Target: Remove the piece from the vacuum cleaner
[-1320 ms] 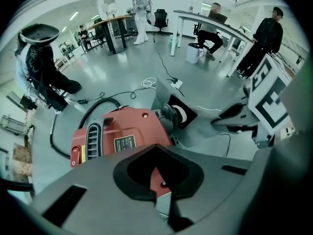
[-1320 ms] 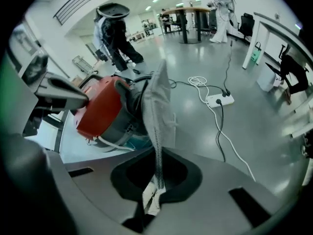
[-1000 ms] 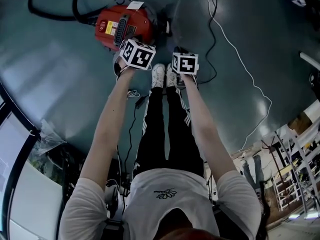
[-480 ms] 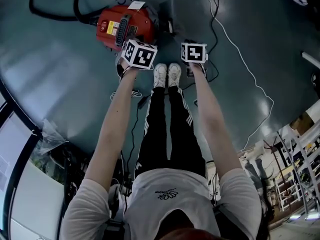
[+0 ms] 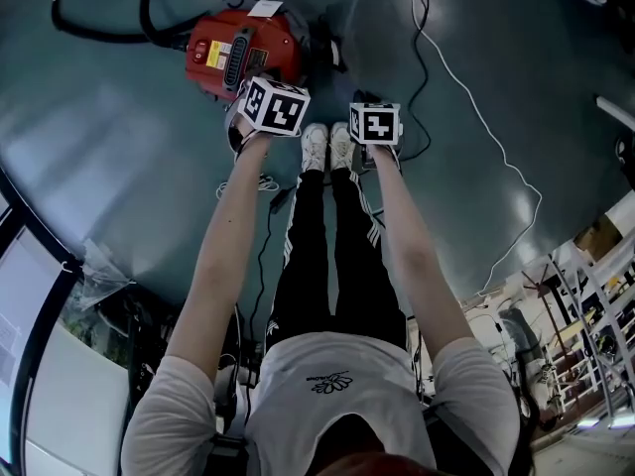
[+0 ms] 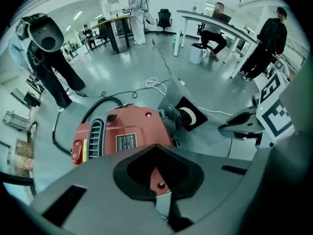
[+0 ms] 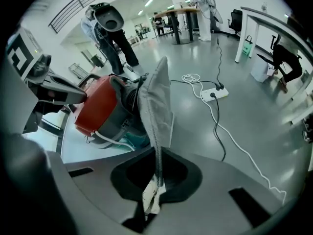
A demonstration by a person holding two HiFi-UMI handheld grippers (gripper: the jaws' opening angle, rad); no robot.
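Currently, the red vacuum cleaner (image 5: 243, 53) sits on the grey floor (image 5: 119, 147). The grey fabric dust bag (image 7: 156, 102) hangs just beside its grey end, clamped in the right hand-held gripper (image 7: 152, 199). The left hand-held gripper (image 6: 164, 207) has its jaws together, empty.

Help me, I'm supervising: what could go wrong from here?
The right tool pinches only the edge of the bag, so it may slip or tear. The bag seems not yet free of the vacuum; pulling could drag it along. Cords lie on the floor nearby: a trip hazard.
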